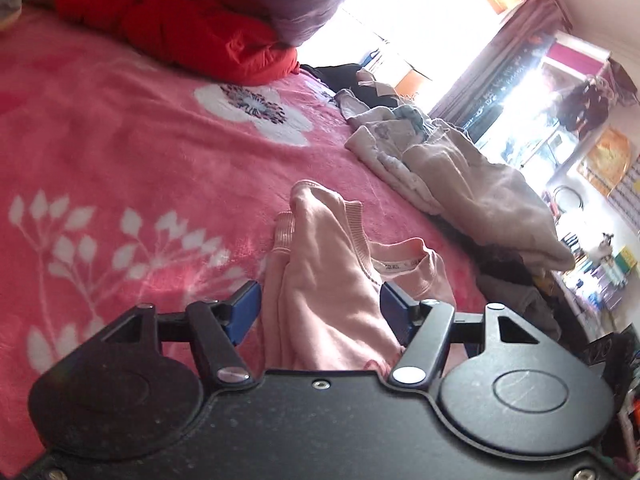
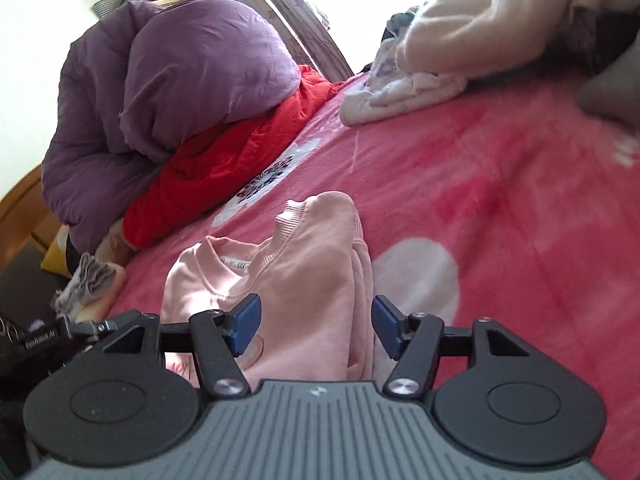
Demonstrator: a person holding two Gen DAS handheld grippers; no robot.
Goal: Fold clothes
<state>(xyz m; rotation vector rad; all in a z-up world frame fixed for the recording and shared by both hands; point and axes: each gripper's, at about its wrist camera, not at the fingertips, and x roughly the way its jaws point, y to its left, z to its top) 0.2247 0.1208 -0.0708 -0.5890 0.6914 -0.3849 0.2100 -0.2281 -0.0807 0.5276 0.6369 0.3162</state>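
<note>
A home bedroom: pink floral blanket (image 1: 120, 140), heaped quilts (image 2: 160, 92), curtained window (image 1: 420, 12).

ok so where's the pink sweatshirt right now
The pink sweatshirt lies bunched on the pink floral blanket, low centre in both wrist views, between each open claw's blue pads, with the red jacket beyond.

Both cameras sit low and close over the pink blanket (image 1: 120, 128), tilted downward. The left view faces toward 1 o'clock, the window; the right toward 11 — both share the pink sweatshirt (image 1: 328, 280) (image 2: 296, 264) at 12 o'clock.
</note>
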